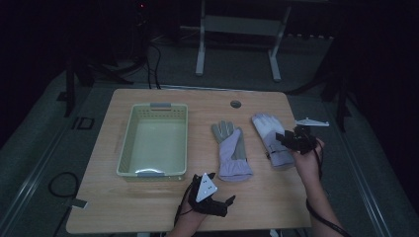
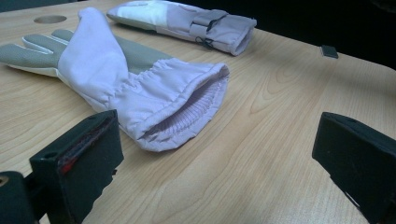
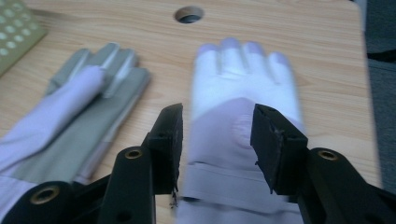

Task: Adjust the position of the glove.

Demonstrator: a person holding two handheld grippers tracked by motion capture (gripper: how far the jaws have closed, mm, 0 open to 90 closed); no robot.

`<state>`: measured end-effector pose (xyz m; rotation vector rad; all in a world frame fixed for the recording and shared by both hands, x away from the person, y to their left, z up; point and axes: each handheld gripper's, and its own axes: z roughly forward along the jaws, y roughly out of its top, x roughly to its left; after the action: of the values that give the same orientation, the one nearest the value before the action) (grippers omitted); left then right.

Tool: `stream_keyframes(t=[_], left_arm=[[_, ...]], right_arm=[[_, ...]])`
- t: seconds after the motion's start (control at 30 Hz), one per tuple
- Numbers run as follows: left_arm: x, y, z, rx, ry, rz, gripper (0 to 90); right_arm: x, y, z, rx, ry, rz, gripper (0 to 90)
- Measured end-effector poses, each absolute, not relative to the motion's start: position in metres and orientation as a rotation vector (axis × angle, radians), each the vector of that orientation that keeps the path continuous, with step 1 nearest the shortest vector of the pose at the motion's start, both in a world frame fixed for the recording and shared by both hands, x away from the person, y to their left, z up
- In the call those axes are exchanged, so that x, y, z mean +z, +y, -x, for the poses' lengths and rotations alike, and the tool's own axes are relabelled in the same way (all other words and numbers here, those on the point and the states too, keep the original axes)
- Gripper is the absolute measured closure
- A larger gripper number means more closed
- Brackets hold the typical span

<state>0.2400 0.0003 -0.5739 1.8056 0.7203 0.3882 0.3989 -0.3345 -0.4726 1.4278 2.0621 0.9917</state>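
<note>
1. Hovering my right gripper (image 1: 285, 139) over the right glove (image 1: 271, 139) now, jaws partway spread with nothing pinched. In the right gripper view the jaws are framing the glove's back, just above the wrist strap, and the pads aren't pressing on it.

2. Both gloves are lying flat on the wooden table (image 1: 163, 205), side by side but apart. The left glove (image 1: 231, 152) is sitting nearer the middle, between the pale green basket (image 1: 127, 140) and the right glove. The basket is looking empty.

3. I'm parking my left gripper (image 1: 220, 195) low near the front edge, jaws spread wide and empty. In the left gripper view the left glove's open cuff (image 2: 187, 112) is facing it, just beyond the jaws and nearer one of them.

4. The bit that matters: each glove's long axis is running front to back, fingers pointing away from me, cuff toward me. So the right glove is lying straight ahead of and below the right gripper, lined up with its jaws, and that hand is clearly the nearer one for it.

5. My guess is I'm coming straight down and pinching across the glove near the cuff, then carrying it left to the basket.
</note>
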Motion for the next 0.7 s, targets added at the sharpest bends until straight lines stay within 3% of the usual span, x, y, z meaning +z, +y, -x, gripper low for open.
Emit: stream_keyframes(t=[0.3, 0.7], left_arm=[[-0.574, 0.001, -0.241, 0.383, 0.728, -1.804, 1.9], [-0.574, 0.001, -0.241, 0.387, 0.725, -1.806, 1.9]], right_arm=[[-0.475, -0.356, -0.417, 1.027, 2.126, -1.409, 50.7], [-0.501, -0.349, -0.441, 1.010, 2.184, -1.454, 50.0]])
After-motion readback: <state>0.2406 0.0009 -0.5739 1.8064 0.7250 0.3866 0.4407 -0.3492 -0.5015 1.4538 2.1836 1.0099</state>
